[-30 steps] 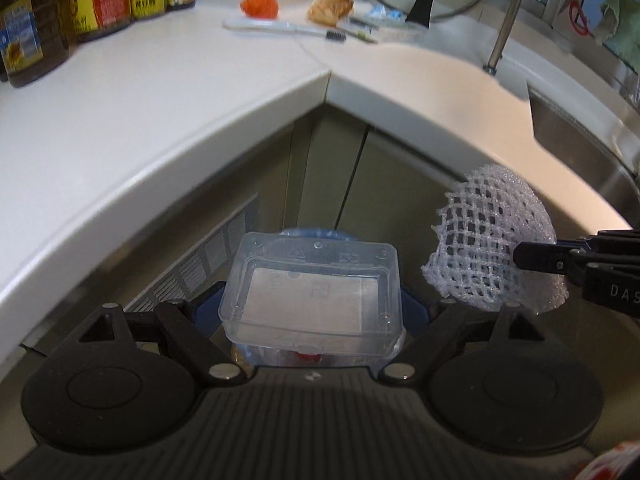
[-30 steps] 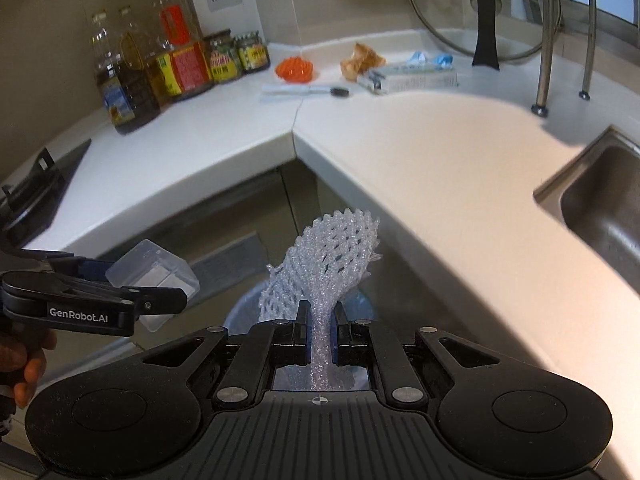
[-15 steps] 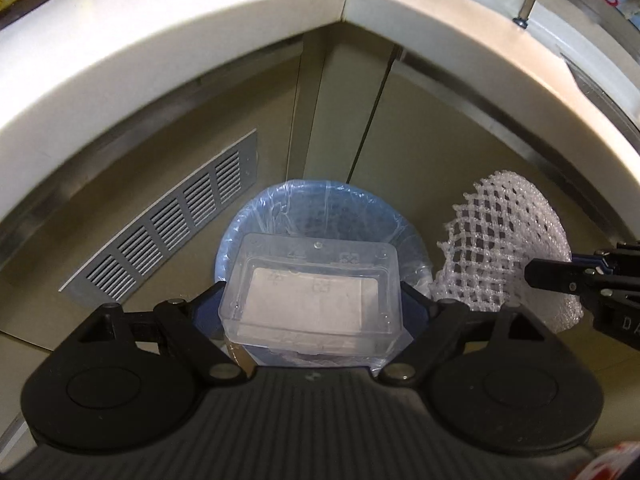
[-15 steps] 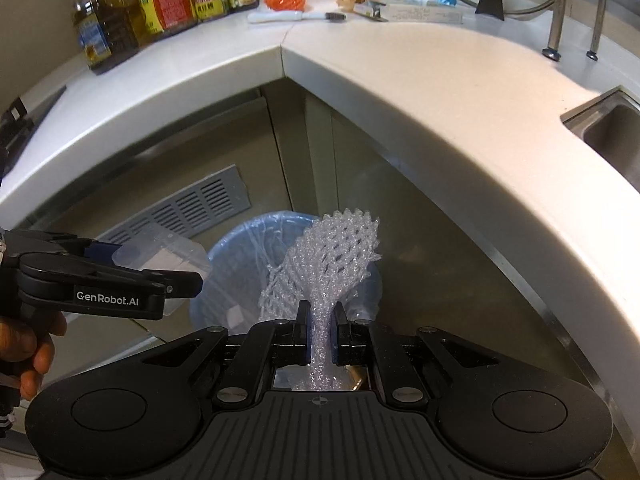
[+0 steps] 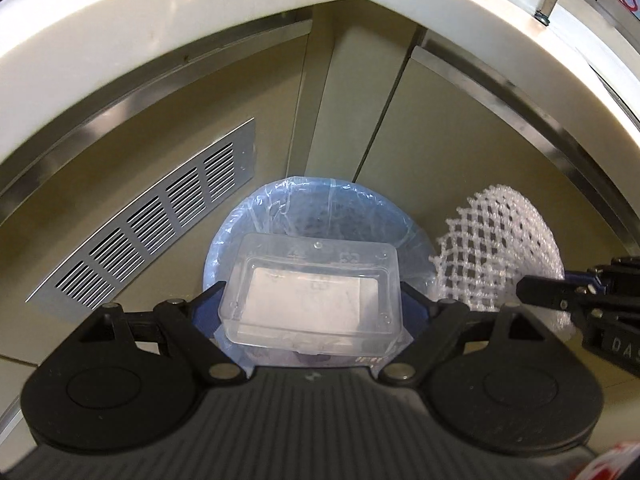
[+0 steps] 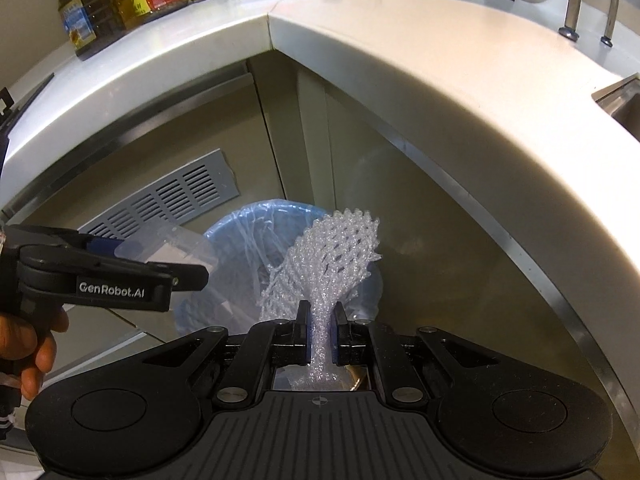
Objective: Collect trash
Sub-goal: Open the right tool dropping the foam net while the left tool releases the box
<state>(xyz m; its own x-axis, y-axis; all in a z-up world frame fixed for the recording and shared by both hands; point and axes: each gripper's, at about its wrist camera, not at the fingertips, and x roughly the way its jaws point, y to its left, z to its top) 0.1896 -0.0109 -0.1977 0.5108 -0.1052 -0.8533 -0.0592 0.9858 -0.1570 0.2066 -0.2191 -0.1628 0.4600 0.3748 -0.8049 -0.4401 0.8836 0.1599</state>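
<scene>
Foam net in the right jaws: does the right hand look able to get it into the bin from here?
Probably yes. The foam net hangs over the lined bin, whose mouth is open; only the clear box crowds its left side.

Both grippers tilt steeply downward, side by side. The left gripper [image 5: 312, 304] stands spread wide around its load; the right gripper [image 6: 321, 334] is pinched tight, and a hand [image 6: 28, 348] grips the left handle.

Probably a home kitchen: countertop [image 6: 420, 60], oil bottles [image 6: 96, 12], sink [image 6: 624, 100].
</scene>
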